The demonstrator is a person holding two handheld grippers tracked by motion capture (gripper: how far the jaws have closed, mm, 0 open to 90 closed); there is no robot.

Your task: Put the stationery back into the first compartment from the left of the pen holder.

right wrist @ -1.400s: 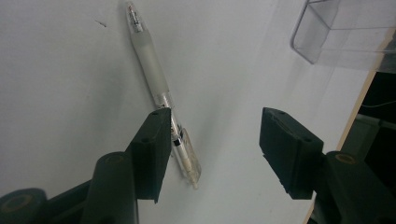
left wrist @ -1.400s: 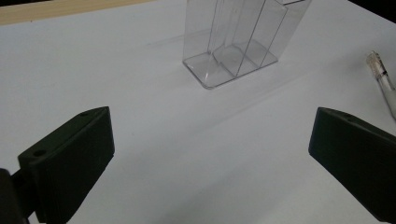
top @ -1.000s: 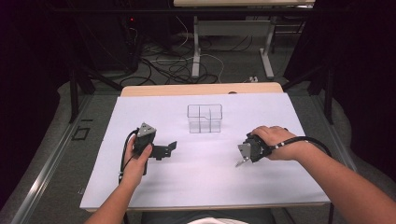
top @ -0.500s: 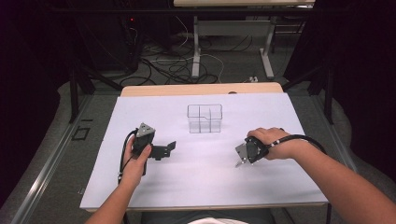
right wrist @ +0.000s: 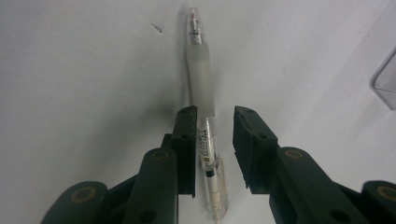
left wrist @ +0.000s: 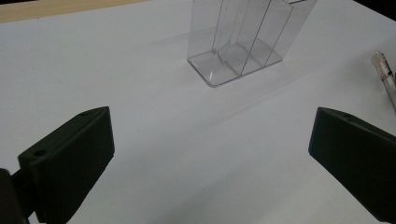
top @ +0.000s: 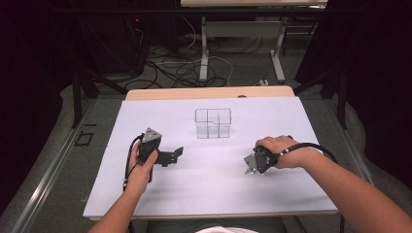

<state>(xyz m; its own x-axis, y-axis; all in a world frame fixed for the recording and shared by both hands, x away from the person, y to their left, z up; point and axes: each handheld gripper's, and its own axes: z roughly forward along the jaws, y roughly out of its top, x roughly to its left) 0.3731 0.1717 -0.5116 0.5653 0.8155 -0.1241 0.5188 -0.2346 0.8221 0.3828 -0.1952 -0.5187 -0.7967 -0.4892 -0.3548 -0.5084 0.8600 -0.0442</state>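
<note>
Currently the right gripper (right wrist: 215,121) is lowered over a clear pen (right wrist: 201,98) lying on the white table cover (top: 204,189), jaws partly apart on either side of its barrel. Left gripper (left wrist: 210,154) jaws stand wide apart, facing the clear divided organizer (top: 213,123).

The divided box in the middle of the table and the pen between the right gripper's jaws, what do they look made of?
The divided box looks like clear hard plastic, maybe acrylic: you see the white table cover through its glossy walls. The pen looks like plastic too: a frosted, translucent grip section and a clear barrel showing the refill inside.
</note>
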